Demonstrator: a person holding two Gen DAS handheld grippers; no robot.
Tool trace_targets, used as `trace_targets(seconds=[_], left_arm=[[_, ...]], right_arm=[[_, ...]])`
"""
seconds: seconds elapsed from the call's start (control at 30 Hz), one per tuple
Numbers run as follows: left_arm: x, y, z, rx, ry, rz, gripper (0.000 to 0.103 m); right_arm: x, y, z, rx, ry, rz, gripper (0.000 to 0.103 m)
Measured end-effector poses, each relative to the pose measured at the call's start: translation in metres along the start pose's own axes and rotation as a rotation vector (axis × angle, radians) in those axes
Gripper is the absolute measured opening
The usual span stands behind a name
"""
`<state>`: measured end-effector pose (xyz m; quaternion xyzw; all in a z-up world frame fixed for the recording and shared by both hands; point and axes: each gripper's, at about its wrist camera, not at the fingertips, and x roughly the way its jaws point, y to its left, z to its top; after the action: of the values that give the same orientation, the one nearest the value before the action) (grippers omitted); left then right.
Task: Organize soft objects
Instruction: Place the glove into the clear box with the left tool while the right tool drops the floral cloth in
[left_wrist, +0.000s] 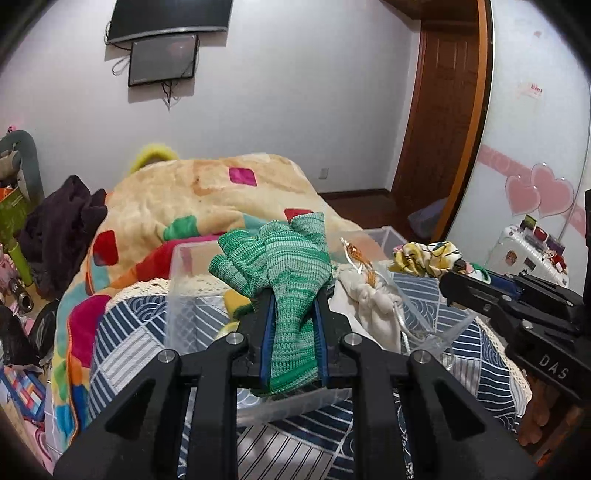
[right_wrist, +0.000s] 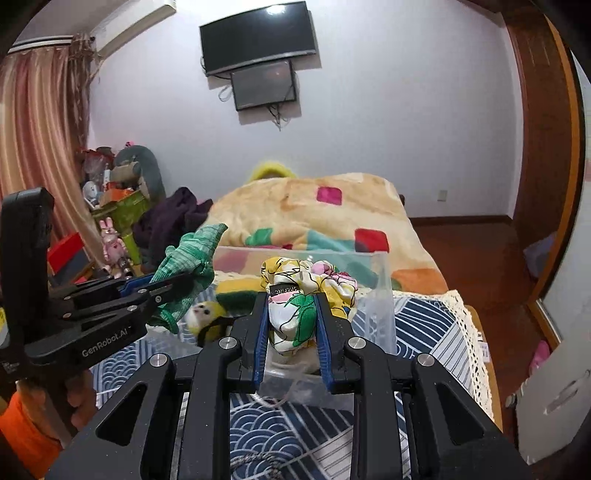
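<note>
My left gripper (left_wrist: 293, 295) is shut on a green knitted glove (left_wrist: 280, 258) and holds it above the clear plastic bin (left_wrist: 177, 295); it also shows in the right wrist view (right_wrist: 177, 284) with the glove (right_wrist: 188, 258). My right gripper (right_wrist: 291, 301) is shut on a floral fabric scrunchie (right_wrist: 306, 284) above the same bin (right_wrist: 380, 295); in the left wrist view the scrunchie (left_wrist: 428, 258) hangs at the gripper's tip (left_wrist: 458, 275). Inside the bin lie a cream drawstring pouch (left_wrist: 369, 302), a yellow-green sponge (right_wrist: 240, 290) and a small plush bee (right_wrist: 207, 317).
The bin stands on a blue-and-white patterned cloth (right_wrist: 288, 424) with a lace edge. Behind it lies a colourful blanket (left_wrist: 192, 195) with dark clothing (left_wrist: 62, 229) to its left. Cluttered toys (right_wrist: 110, 236) stand at left; a white suitcase (left_wrist: 524, 251) at right.
</note>
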<state>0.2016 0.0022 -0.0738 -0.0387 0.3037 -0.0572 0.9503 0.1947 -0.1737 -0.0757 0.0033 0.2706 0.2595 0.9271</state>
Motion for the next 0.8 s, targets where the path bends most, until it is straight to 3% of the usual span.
trace_targets(seconds=[0.33, 0.57, 0.63, 0.73, 0.8], left_arm=[[0.044, -0.005, -0.002, 0.000, 0.129, -0.041, 0.018], [0.051, -0.006, -0.004, -0.011, 0.148, -0.030, 0.021], [0.049, -0.006, -0.004, -0.015, 0.146, -0.028, 0.027], [0.045, -0.004, -0.005, -0.018, 0.138, -0.017, 0.045], [0.040, -0.005, -0.006, -0.021, 0.122, -0.001, 0.061]], right_arm=[[0.018, -0.014, -0.007, 0.029, 0.076, -0.045, 0.022], [0.025, -0.020, -0.010, 0.064, 0.121, -0.025, 0.024], [0.028, -0.022, -0.010, 0.072, 0.131, -0.022, 0.024], [0.028, -0.019, -0.012, 0.055, 0.139, -0.037, 0.024], [0.026, -0.018, -0.012, 0.046, 0.143, -0.039, 0.031]])
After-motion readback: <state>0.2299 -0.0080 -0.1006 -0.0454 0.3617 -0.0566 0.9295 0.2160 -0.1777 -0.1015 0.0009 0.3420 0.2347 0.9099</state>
